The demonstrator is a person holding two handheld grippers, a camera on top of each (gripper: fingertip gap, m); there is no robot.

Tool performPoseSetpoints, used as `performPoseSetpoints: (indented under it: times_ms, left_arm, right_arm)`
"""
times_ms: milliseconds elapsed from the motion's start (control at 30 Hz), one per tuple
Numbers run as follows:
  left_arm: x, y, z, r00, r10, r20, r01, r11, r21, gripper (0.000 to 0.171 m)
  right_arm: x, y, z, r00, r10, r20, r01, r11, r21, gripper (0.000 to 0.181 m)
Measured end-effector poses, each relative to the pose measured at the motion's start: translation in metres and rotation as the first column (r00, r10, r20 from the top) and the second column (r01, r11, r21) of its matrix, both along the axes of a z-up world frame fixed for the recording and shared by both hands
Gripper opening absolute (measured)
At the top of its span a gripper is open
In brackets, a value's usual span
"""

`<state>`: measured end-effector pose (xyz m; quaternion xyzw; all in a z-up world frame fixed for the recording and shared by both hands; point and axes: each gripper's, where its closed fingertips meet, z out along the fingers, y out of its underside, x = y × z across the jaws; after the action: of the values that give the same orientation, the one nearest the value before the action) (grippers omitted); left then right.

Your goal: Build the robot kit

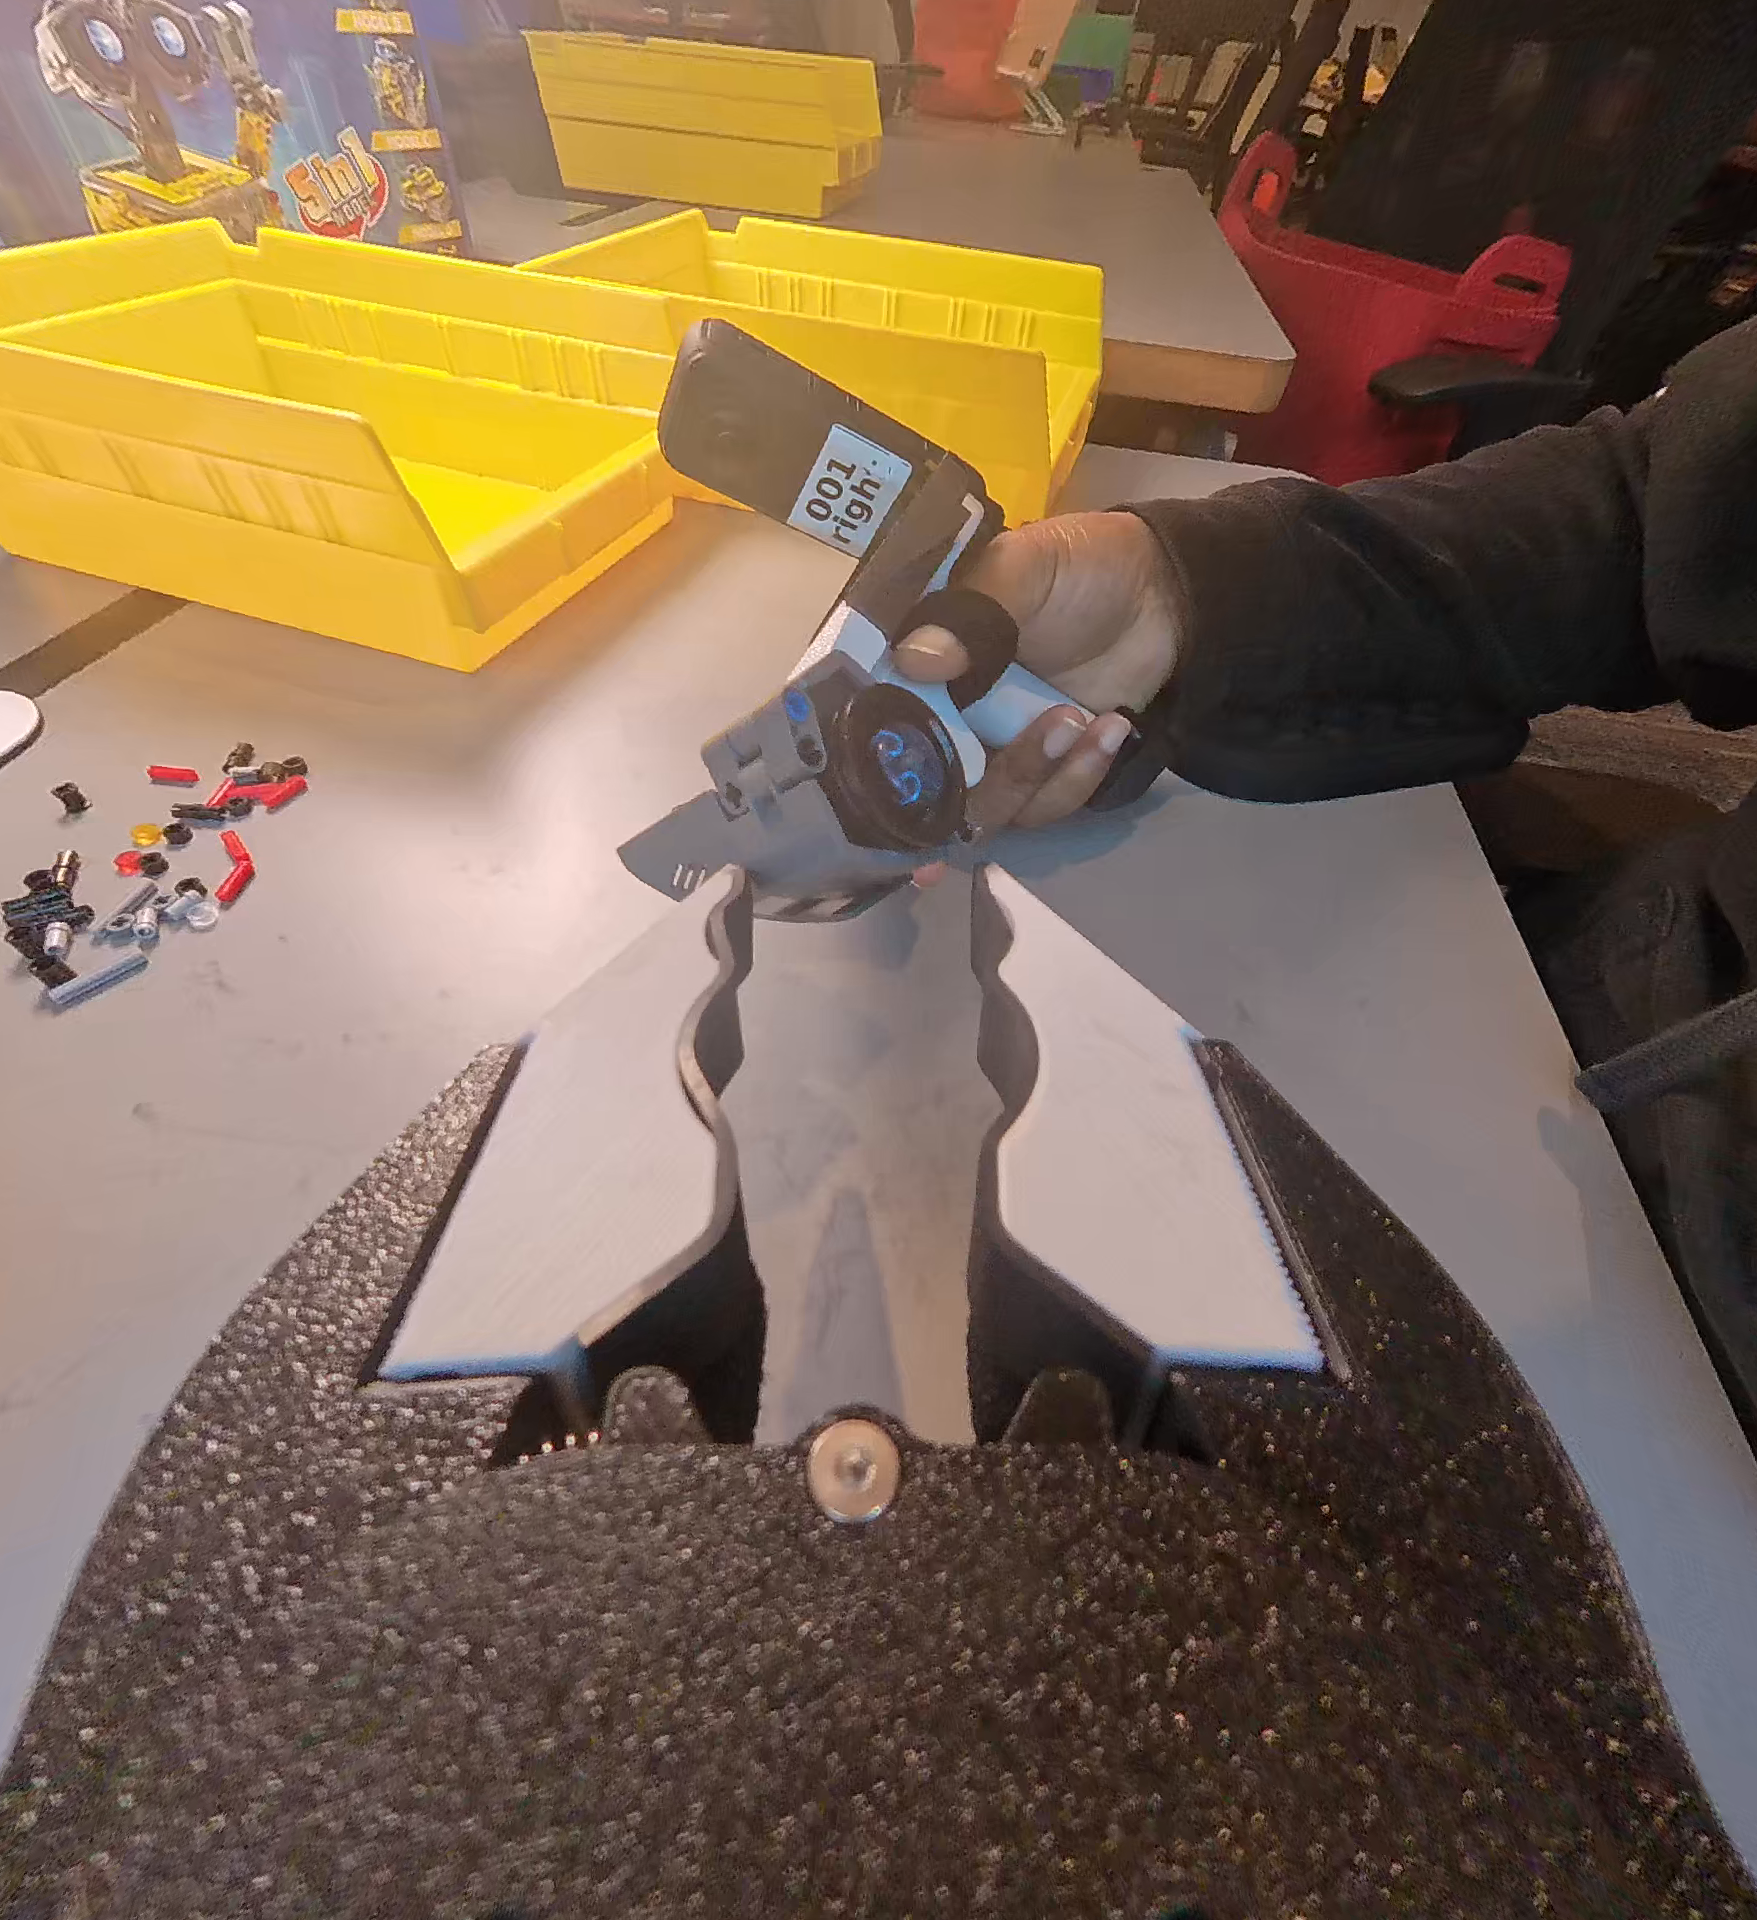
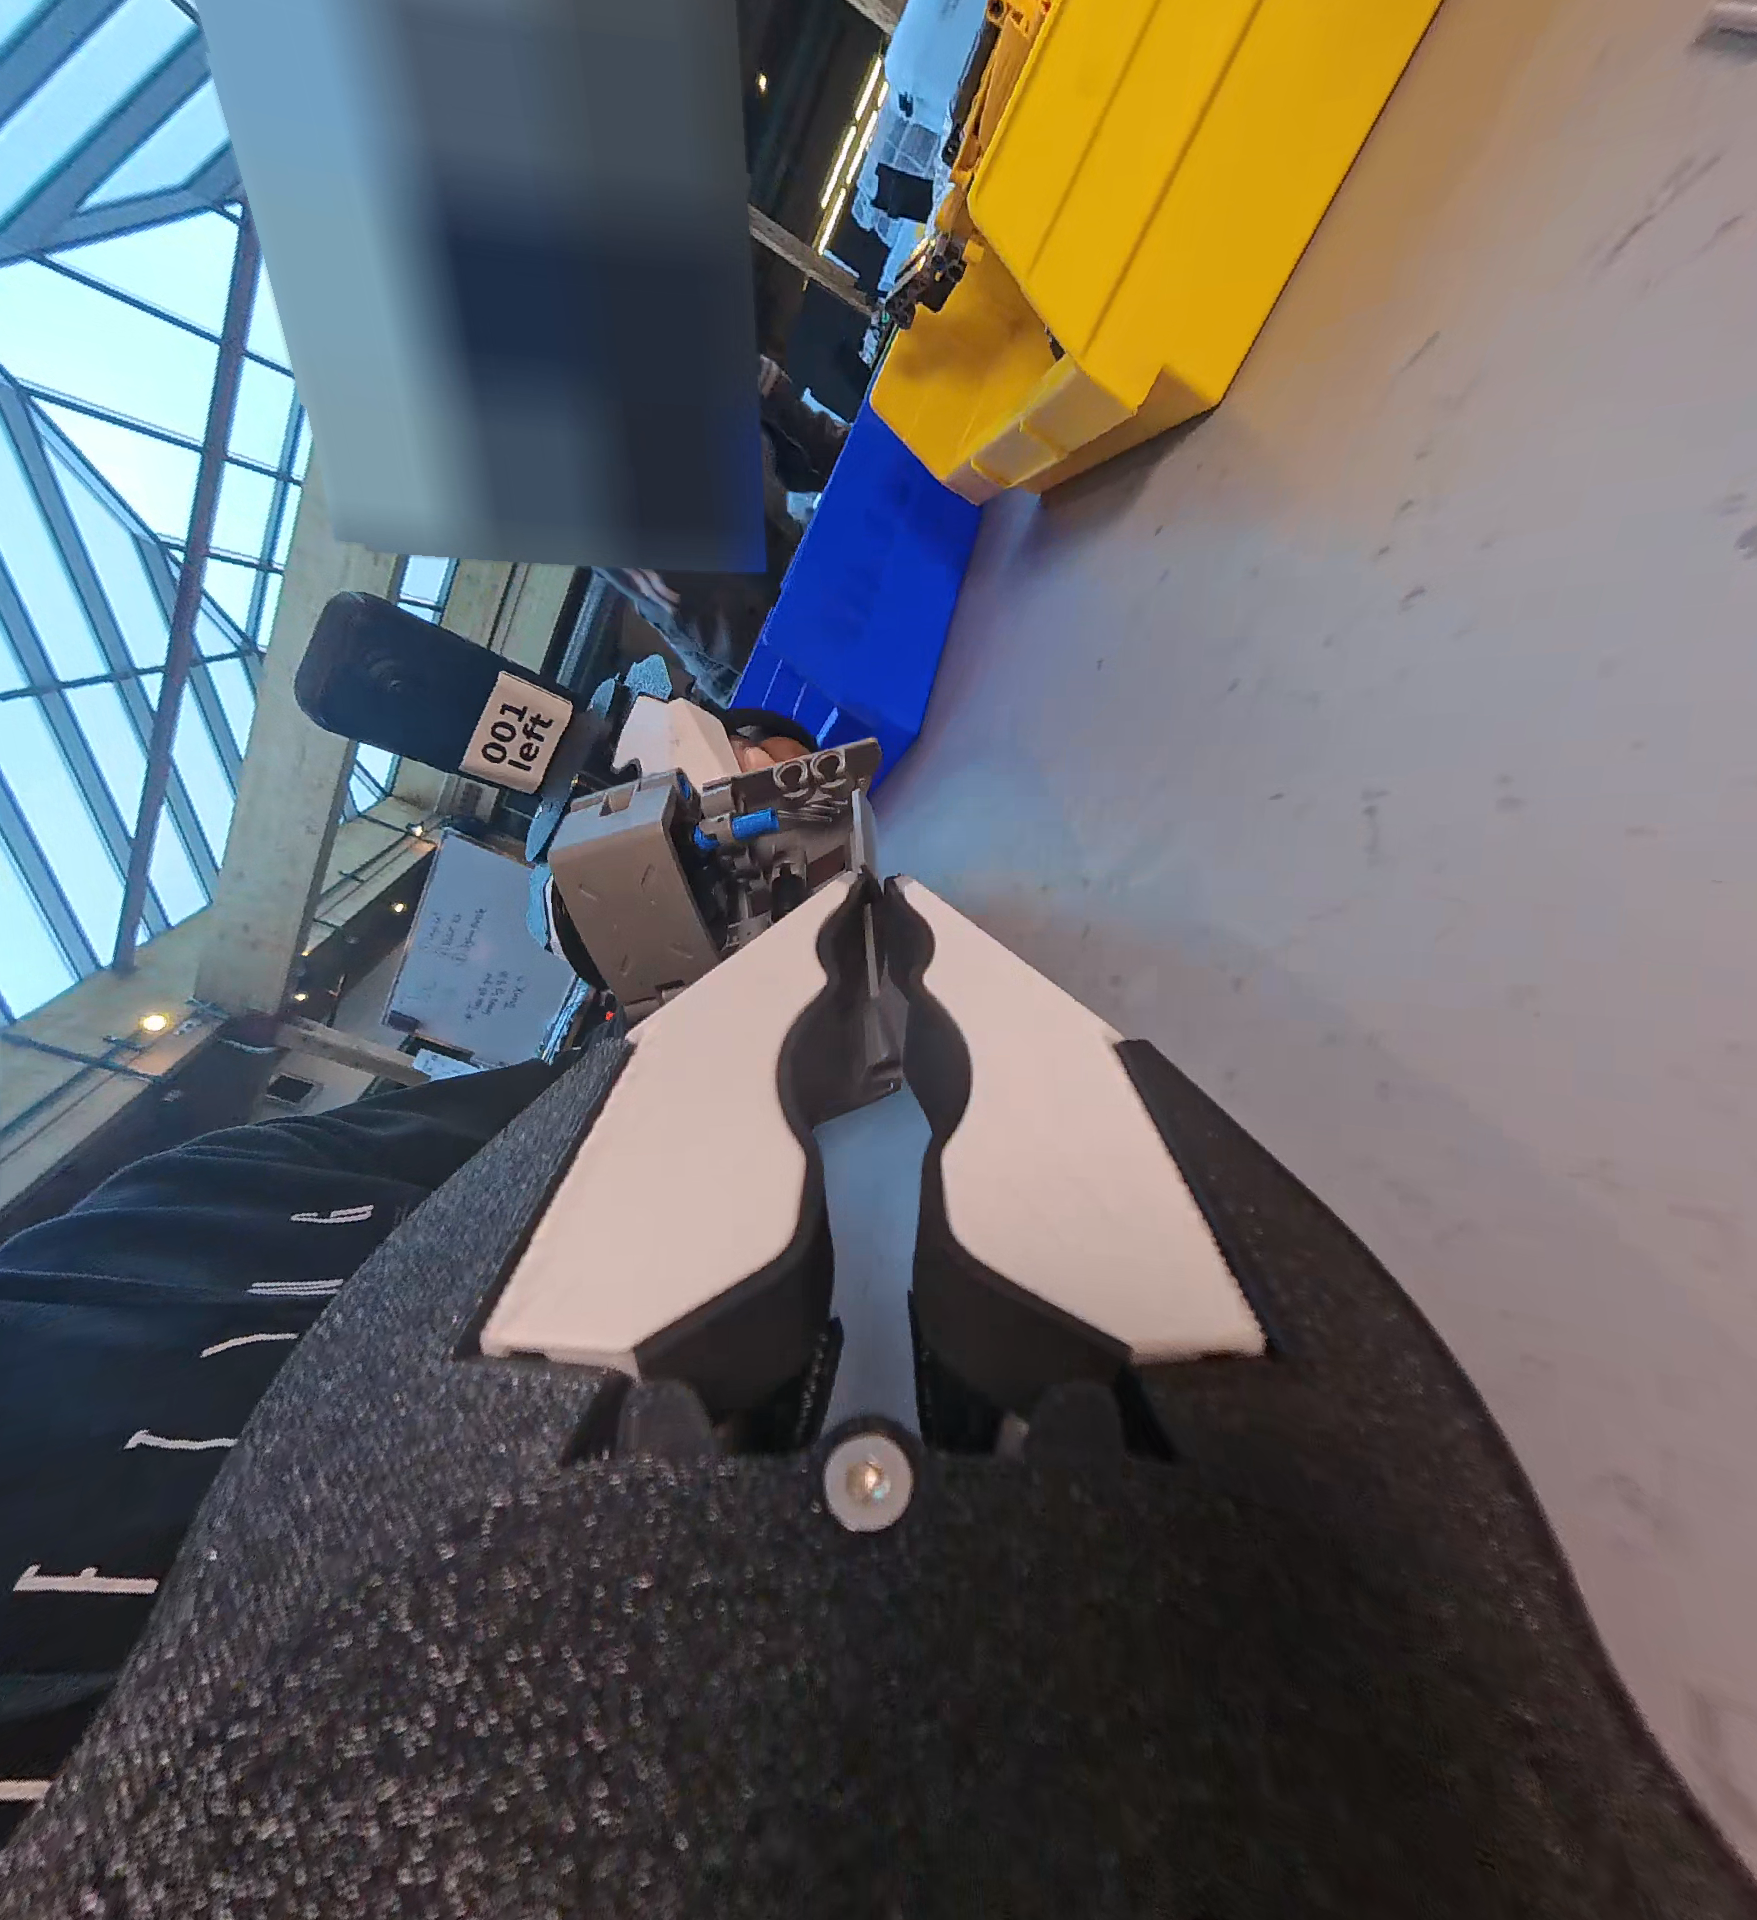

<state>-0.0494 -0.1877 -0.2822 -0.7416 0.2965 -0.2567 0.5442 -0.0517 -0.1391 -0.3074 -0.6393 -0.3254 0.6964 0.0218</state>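
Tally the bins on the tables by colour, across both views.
Yellow bins: 3
Blue bins: 1
Total: 4

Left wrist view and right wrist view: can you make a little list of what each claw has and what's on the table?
Right claw: shut on a thin plate of the grey brick model
Left claw: tips either side of the model's bottom, grip unclear
Table: loose small pieces, yellow bins
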Motion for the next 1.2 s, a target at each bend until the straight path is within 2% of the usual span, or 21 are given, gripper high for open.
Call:
performPoseSetpoints:
  times_ms: [333, 500, 767, 1067, 1200]
  left_arm:
    - [0.003, 0.014, -0.013, 0.997, 0.079, -0.001, -0.079, 0.995, -0.061, 0.053]
    - [0.003, 0.017, -0.010, 0.995, 0.105, 0.005, -0.104, 0.994, -0.042, 0.053]
    - [0.005, 0.016, 0.008, 0.991, 0.132, 0.000, -0.132, 0.990, 0.058, 0.050]
    - [0.004, 0.017, 0.006, 0.991, 0.137, 0.007, -0.137, 0.989, 0.046, 0.049]
    - [0.000, 0.020, 0.005, 0.986, 0.166, -0.006, -0.165, 0.985, 0.045, 0.049]
  right_arm:
    - [-0.002, 0.005, -0.005, 0.999, -0.047, 0.023, 0.047, 0.999, 0.026, 0.002]
    - [-0.003, 0.005, -0.004, 0.999, -0.050, 0.019, 0.050, 0.999, 0.009, 0.002]
    - [-0.003, -0.002, 0.001, 1.000, -0.016, -0.006, 0.016, 0.999, -0.035, 0.002]
    - [-0.003, 0.000, 0.000, 1.000, -0.027, -0.009, 0.026, 0.999, -0.031, 0.002]
    - [-0.004, 0.007, 0.003, 0.996, -0.083, -0.020, 0.084, 0.996, 0.017, 0.003]
